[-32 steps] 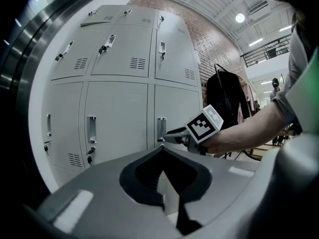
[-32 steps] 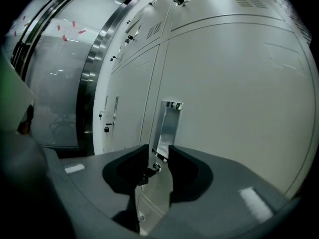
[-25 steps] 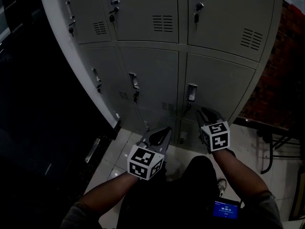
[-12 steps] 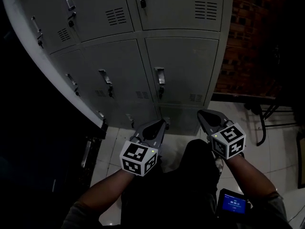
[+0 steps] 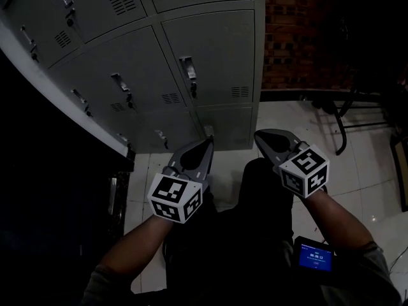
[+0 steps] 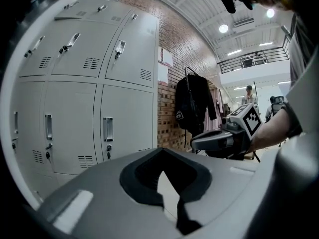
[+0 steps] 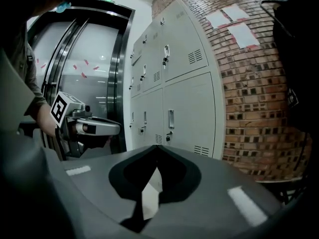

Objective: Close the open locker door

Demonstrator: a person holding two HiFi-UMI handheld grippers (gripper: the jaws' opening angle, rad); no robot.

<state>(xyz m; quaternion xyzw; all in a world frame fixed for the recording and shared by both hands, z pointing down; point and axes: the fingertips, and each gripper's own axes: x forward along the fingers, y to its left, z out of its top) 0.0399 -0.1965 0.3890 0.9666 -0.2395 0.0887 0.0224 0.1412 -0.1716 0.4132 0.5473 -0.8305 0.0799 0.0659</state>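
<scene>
Lockers (image 5: 210, 56) matt grey painted metal; wall (image 5: 299, 30) rough brick; floor (image 5: 376, 148) glossy tile.

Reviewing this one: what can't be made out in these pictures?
- Open door: none shows. The lockers in view look closed, but the head view's top edge cuts off the upper rows.
- Blue screen, head view: print too small to read.
- Papers on the brick wall, right gripper view: print too small.
- Left side of the head view: too dark to tell what is there.
</scene>
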